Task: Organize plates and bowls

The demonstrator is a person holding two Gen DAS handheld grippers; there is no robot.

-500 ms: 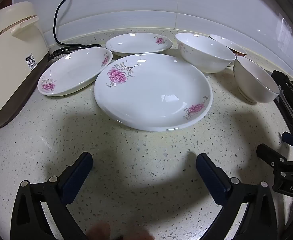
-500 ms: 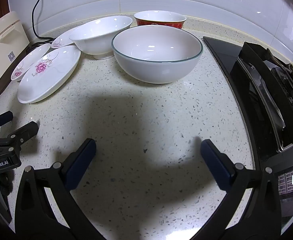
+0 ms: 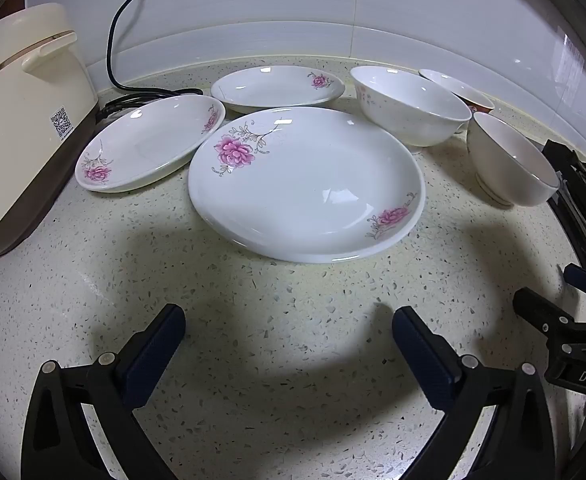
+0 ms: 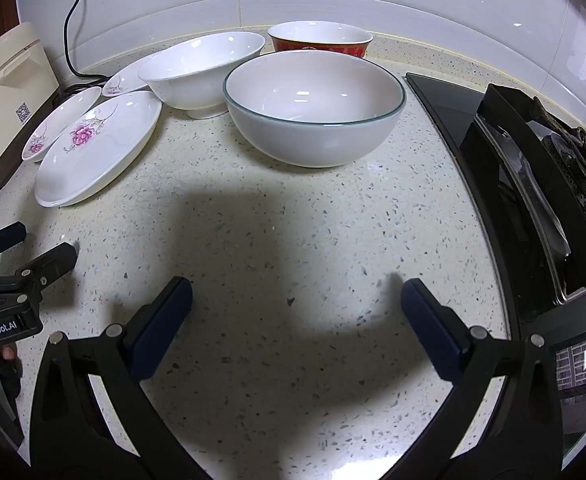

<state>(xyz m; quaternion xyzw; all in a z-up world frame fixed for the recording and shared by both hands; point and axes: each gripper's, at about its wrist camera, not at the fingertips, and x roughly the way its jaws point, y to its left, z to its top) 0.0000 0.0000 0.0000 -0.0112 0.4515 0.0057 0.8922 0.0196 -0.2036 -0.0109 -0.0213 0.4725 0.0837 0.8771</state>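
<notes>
Stove (image 4: pixel 533 184) cut off at right, red bowl (image 4: pixel 320 42) half hidden behind green-rimmed bowl (image 4: pixel 313 120)

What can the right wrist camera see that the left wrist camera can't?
Only the right wrist view shows the whole inside of the green-rimmed bowl, the red bowl clearly and the stove grate up close.

Only the left wrist view shows the back plate whole and the big flowered plate face-on.

Both show the rice cooker, its black cord, the speckled counter, and open, empty grippers: left gripper, right gripper.
</notes>
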